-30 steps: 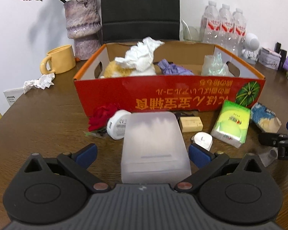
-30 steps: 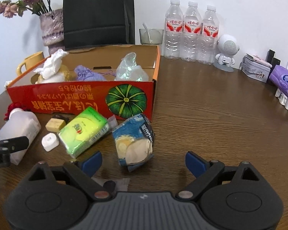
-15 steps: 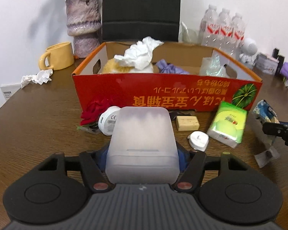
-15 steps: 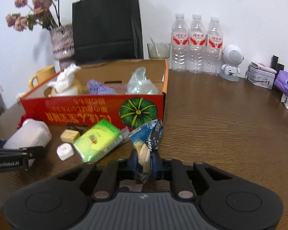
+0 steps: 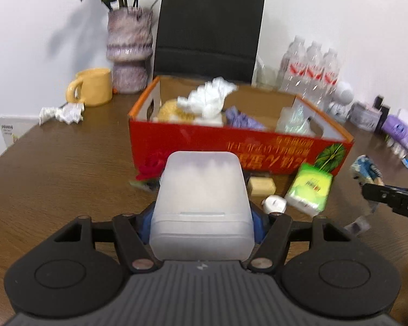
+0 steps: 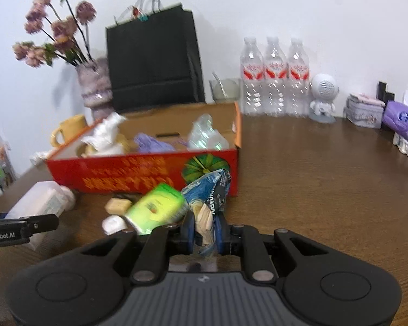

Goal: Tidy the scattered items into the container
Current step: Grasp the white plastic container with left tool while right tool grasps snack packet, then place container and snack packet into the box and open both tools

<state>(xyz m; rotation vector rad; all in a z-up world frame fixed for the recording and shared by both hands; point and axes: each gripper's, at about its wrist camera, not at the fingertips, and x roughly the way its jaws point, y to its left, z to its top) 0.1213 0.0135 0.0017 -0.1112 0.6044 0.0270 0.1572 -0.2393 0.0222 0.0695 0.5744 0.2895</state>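
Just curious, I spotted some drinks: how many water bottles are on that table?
3: the water bottles stand side by side at the wall, behind the cardboard box, beside a white figurine.

The left gripper (image 6: pixel 21 231) reads "enRobot.AI".

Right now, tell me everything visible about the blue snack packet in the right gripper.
The blue snack packet is a crinkled, glossy bag with blue and white print and dark lettering on one side. Pale, round, cracker-like pieces show at its lower part. It stands roughly upright, peak toward the red cardboard box, pinched at its lower end in the shut right gripper. The green tissue pack lies close on its left; whether they touch is unclear.
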